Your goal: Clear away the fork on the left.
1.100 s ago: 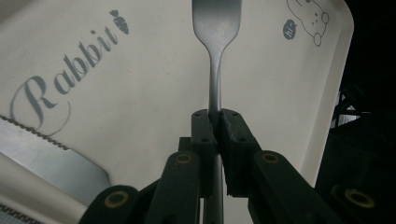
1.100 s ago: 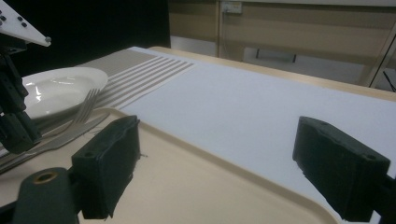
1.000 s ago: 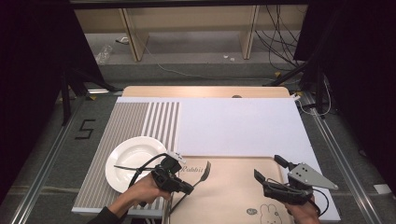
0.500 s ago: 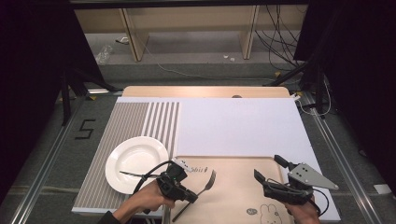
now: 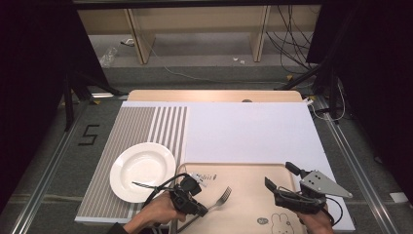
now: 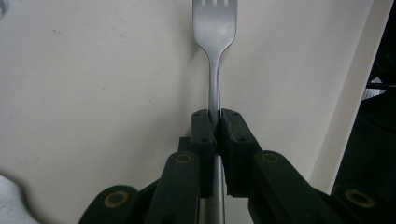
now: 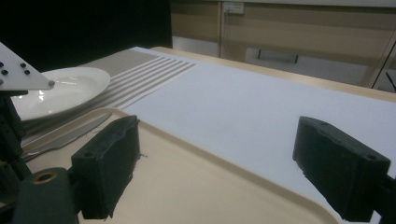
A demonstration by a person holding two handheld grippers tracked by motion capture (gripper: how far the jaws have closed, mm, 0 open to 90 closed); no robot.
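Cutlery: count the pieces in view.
2. A fork is clamped in the left gripper over the tray; a knife lies at the tray's plate-side edge. More may be hidden.

One fork (image 5: 223,196) in my left gripper (image 5: 198,208), one white plate (image 5: 142,171), one beige tray (image 5: 253,171), one striped mat (image 5: 132,131), two grippers of mine

silver fork (image 6: 214,32), white plate (image 5: 142,171), beige tray (image 5: 248,171)

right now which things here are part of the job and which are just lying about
In the job:
- fork, clamped by its handle in the left claw
- beige tray under it

Lying about:
- white plate on the striped mat
- white sheet
- right claw, open over the tray, holding nothing
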